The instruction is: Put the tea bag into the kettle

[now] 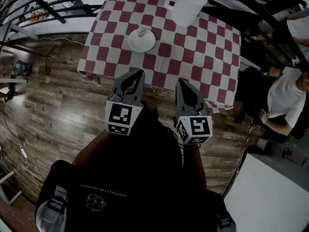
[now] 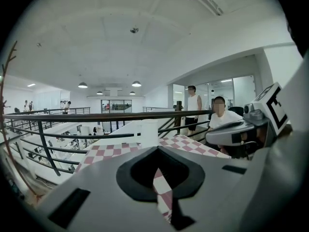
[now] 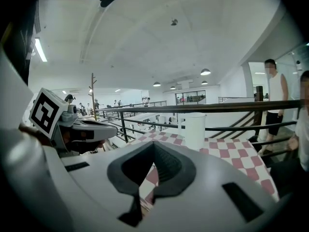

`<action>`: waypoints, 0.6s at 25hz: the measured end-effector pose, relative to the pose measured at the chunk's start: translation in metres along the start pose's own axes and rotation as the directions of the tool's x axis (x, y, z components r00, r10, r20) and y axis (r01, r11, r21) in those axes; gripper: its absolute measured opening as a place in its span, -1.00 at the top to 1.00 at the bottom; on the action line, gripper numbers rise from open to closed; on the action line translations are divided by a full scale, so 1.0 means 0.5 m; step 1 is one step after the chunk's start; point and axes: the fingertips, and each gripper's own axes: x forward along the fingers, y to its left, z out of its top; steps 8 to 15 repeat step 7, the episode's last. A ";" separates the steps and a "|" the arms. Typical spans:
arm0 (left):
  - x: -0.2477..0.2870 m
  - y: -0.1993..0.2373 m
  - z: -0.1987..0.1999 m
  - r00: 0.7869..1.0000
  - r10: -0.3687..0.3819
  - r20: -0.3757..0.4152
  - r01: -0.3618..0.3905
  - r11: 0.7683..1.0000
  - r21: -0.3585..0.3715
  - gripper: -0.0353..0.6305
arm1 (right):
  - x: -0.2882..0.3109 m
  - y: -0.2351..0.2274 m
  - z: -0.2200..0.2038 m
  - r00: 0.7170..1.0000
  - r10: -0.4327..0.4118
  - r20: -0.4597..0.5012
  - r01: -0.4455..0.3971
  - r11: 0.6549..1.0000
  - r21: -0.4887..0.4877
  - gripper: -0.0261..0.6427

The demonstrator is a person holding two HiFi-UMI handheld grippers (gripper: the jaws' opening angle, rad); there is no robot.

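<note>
My left gripper (image 1: 138, 73) and right gripper (image 1: 182, 82) are both clenched with nothing between the jaws, side by side at the near edge of the red-and-white checked table (image 1: 203, 62). The small tea bag (image 1: 143, 33) lies on the round white plate (image 1: 133, 46) towards the left edge. The white plastic kettle (image 1: 188, 6) stands at the far edge. The print on my dark shirt (image 1: 104, 190) is too blurred to read.

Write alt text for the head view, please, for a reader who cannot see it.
From above, the left gripper and right gripper, both shut, hang side by side before a checked table bearing a white kettle and plate; a person sits at right.
</note>
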 end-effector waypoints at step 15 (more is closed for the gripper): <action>0.016 -0.030 -0.004 1.000 0.005 -0.013 -0.005 1.000 -0.011 0.88 | -0.017 -0.031 0.010 1.000 -0.001 0.006 0.001 1.000 -0.013 0.89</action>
